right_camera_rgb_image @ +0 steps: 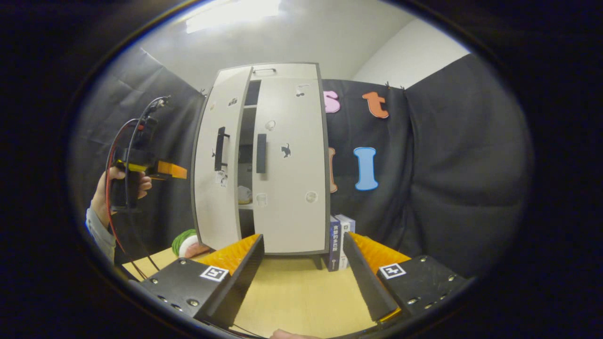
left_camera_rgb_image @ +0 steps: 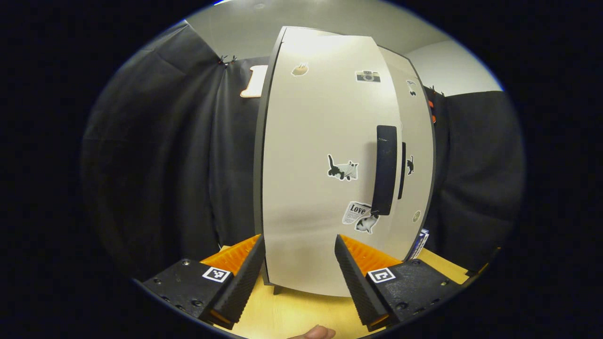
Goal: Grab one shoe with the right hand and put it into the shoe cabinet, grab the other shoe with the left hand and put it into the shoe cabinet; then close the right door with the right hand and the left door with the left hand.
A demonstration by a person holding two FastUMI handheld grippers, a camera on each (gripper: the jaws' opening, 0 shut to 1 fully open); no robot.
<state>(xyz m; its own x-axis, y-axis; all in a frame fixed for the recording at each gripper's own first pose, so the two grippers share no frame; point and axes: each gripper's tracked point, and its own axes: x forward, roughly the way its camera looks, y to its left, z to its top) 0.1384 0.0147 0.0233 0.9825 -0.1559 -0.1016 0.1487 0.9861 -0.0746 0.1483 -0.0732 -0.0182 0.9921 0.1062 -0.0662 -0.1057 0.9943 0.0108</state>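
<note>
Cabinet (right_camera_rgb_image: 282, 165) smooth, boxy; left door (left_camera_rgb_image: 320, 179) flat, ajar, stickered.

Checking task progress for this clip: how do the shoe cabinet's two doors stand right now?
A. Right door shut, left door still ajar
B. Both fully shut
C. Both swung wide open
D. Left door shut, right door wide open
A: in the right gripper view the right door lies flush with the shoe cabinet, while the left door angles outward, leaving a dark gap with shelves showing between them.
</note>
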